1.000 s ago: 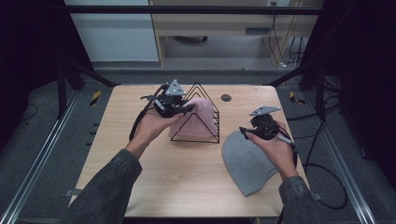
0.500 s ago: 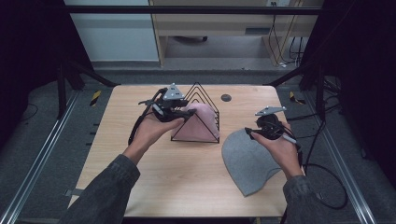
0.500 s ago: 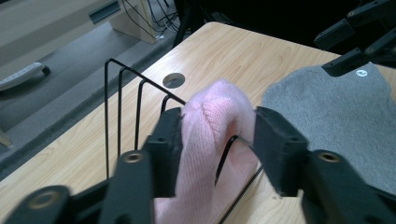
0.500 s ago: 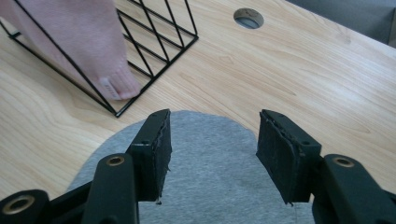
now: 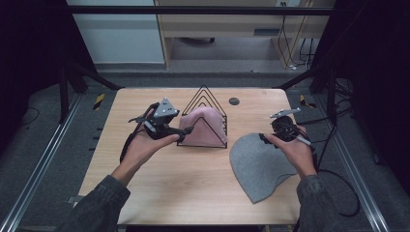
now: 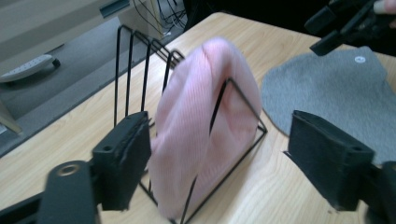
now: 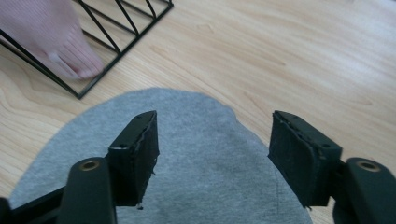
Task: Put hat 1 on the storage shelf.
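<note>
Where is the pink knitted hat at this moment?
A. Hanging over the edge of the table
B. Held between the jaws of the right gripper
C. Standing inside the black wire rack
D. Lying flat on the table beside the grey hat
C: the pink knitted hat stands among the triangular wires of the black wire rack, while the grey hat lies flat on the table, apart from the rack.

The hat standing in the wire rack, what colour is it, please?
Pale pink hat, ribbed knit; clearest in the left gripper view.
</note>
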`<state>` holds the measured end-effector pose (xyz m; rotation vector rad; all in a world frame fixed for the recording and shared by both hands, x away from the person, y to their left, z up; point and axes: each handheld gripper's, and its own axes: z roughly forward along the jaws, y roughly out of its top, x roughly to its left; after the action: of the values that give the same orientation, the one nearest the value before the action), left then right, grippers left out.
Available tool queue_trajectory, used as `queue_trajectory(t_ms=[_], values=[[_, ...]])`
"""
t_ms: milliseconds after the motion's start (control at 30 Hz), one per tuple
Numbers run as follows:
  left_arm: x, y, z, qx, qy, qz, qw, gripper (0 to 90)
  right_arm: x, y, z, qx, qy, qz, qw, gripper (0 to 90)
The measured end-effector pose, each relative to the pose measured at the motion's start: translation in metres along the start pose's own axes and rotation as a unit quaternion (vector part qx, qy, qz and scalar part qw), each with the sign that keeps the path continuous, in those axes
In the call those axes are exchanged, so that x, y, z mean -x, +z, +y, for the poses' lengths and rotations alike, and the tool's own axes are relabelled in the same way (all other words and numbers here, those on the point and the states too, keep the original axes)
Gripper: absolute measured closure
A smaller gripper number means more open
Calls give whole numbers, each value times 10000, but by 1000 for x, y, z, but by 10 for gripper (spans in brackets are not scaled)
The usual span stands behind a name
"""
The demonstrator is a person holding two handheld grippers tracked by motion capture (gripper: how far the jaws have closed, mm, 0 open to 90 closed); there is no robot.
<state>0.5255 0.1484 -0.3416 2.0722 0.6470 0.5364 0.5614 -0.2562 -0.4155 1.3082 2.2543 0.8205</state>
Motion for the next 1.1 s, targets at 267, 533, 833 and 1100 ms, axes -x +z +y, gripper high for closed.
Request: queue_trajectory(t_ms=[267,533,833,1100], values=[[11,-7,-43,-259,78,-12,9996,127,21,19,-14,-326,32,-26,9995,332],[12,-11,-72,-525,-21,101,9986,107,33,32,-21,-482,201,-107,9986,360],[7,-8,-118,-930,-379,99,9949,106,40,47,-32,-387,383,-169,9984,326],[5,-22,-148,-1129,-624,185,9915,106,43,49,-33,-363,438,-130,9983,330]])
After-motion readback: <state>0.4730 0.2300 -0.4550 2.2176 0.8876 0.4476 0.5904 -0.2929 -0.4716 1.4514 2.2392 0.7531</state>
